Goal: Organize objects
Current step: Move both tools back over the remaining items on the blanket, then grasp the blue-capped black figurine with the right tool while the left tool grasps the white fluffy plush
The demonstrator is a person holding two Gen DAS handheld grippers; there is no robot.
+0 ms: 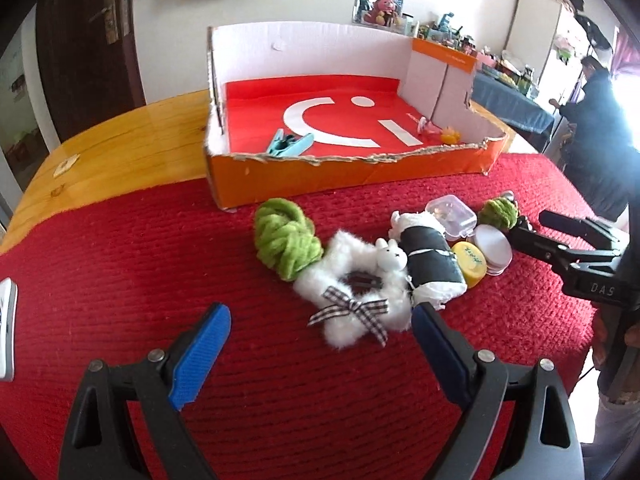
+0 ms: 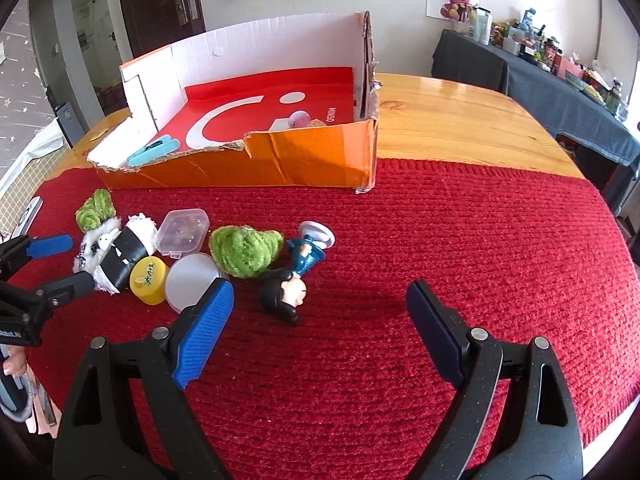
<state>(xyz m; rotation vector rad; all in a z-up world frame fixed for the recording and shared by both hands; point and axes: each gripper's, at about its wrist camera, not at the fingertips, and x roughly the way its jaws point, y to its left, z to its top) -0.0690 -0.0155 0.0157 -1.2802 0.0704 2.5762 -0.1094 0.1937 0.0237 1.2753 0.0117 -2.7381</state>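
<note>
We hold both grippers over the red cloth (image 2: 440, 220), jaws apart and nothing between them. The left gripper (image 1: 320, 328) hangs low in its view just before the white fluffy ring (image 1: 352, 300); the right gripper (image 2: 320, 312) sits near the toy figure (image 2: 286, 292) at the middle of its view.

The things to sort lie bunched at mid-frame, touching one another, while the orange box (image 1: 352, 168) waits in the upper half with a blue clip (image 1: 290, 144) already inside. We judge the crowding the main risk: closing on the ring could drag the green yarn (image 1: 286, 240) or the black-and-white roll (image 1: 430, 260) along, and the yellow lid (image 2: 149, 282) may slide off the fingers.

We read "MINISO" on the box floor in the right view and "DAS" on the right gripper's body in the left view; the yellow lid's writing is too small.
</note>
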